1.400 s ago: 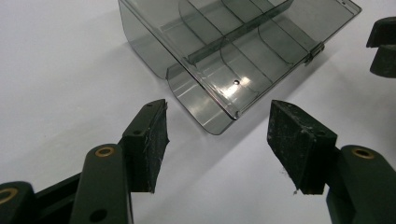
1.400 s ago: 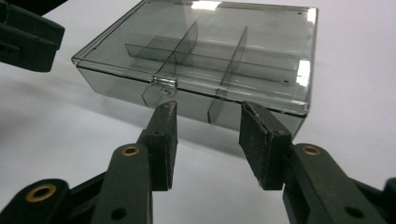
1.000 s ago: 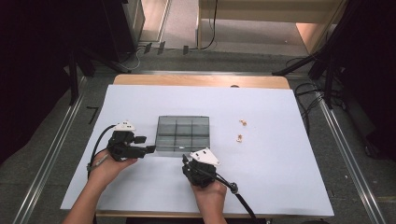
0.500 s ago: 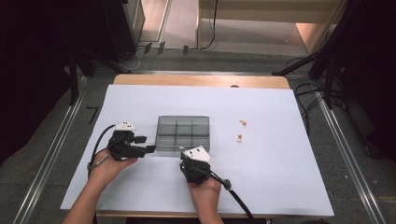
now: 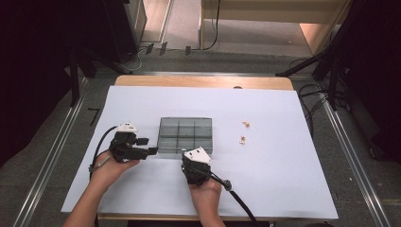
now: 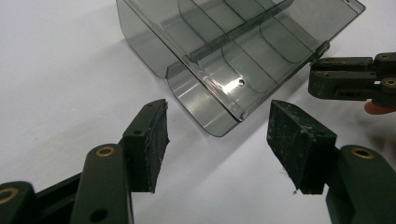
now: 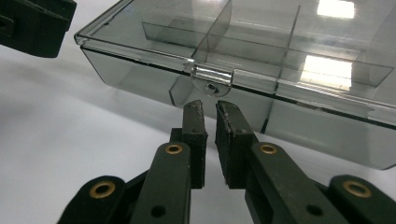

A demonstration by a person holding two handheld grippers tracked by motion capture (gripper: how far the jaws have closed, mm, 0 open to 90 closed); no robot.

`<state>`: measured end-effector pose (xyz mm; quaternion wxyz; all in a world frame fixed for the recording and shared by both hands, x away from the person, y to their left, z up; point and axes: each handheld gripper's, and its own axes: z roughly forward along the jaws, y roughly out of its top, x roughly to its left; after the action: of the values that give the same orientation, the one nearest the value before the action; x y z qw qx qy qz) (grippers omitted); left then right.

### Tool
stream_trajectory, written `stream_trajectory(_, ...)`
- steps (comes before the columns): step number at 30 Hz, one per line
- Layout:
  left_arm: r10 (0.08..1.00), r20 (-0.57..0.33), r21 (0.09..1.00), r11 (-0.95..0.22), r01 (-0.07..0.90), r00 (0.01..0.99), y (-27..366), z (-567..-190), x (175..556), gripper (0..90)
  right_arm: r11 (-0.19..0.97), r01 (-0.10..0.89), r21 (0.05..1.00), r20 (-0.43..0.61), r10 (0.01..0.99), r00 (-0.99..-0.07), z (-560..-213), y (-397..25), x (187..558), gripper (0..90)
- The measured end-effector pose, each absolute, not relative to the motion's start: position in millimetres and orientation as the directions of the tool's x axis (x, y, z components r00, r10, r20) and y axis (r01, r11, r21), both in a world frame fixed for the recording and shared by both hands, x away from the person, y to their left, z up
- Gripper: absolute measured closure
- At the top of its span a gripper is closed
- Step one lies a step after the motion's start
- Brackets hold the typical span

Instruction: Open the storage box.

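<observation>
A smoky clear plastic compartment box lies closed on the white table. My left gripper is at the box's near left corner. In the left gripper view it stands open, with the box corner just ahead of the gap and touching neither pad. My right gripper is at the box's front edge. In the right gripper view its jaws are nearly together, with nothing between them, just below the box's front latch.
Two small tan pieces lie on the table to the right of the box. Cables trail from both grippers toward the near edge. The right gripper's jaws show at the box's front in the left gripper view.
My right gripper has moved forward to the box's front edge. The left gripper has barely moved.
</observation>
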<state>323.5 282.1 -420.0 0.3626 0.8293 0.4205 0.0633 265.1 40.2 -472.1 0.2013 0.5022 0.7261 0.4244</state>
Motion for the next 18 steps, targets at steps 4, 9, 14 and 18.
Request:
stream_trajectory(4, 0.744, -0.199, 0.657, -0.382, 0.65, 0.638, 282.0, -420.0, 323.4, 39.3, 0.13, 0.555, 0.821, 0.135, 0.901, -0.411, -472.5, 40.5, 265.7, 83.6)
stream_trajectory(9, 0.744, -0.203, 0.654, -0.381, 0.653, 0.637, 282.5, -420.4, 323.8, 39.3, 0.126, 0.55, 0.826, 0.134, 0.903, -0.408, -472.6, 41.1, 266.4, 84.3)
stream_trajectory(14, 0.743, -0.201, 0.656, -0.381, 0.651, 0.638, 282.2, -420.3, 323.8, 39.3, 0.122, 0.545, 0.829, 0.132, 0.905, -0.404, -473.2, 41.7, 265.9, 85.0)
stream_trajectory(18, 0.743, -0.2, 0.654, -0.384, 0.652, 0.639, 282.0, -420.7, 324.0, 39.3, 0.117, 0.549, 0.828, 0.137, 0.906, -0.4, -473.0, 41.2, 266.0, 85.8)
